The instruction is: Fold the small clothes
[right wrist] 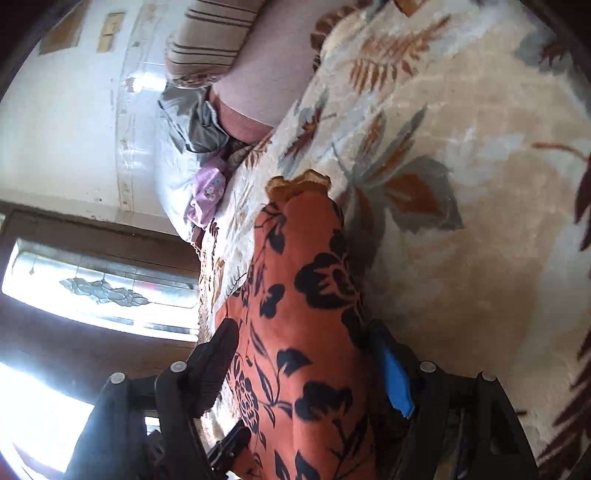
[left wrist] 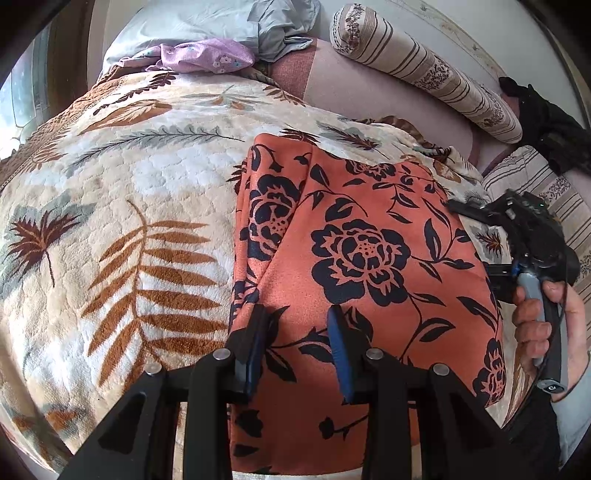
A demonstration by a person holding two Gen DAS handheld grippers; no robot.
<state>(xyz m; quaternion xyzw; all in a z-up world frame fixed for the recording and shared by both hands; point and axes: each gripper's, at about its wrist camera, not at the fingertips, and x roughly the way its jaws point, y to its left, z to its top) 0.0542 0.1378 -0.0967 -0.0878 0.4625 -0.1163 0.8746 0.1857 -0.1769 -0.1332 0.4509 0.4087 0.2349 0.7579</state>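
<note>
An orange garment with dark blue flowers [left wrist: 354, 258] lies partly folded on a cream leaf-print blanket [left wrist: 122, 206]. My left gripper [left wrist: 299, 325] hovers over the garment's near edge, jaws open, nothing between them. My right gripper [right wrist: 299, 350] stands tilted at the garment's right edge, with the cloth [right wrist: 306, 332] running between its open fingers; whether they pinch it is unclear. The right gripper's body and the hand holding it show in the left wrist view [left wrist: 532, 258].
A lilac floral cloth [left wrist: 207, 55] and a grey-blue garment [left wrist: 273, 26] lie at the blanket's far end. A striped bolster [left wrist: 424, 66] lies along the back right. A black item [left wrist: 546, 122] sits far right. A window [right wrist: 92, 288] is at left.
</note>
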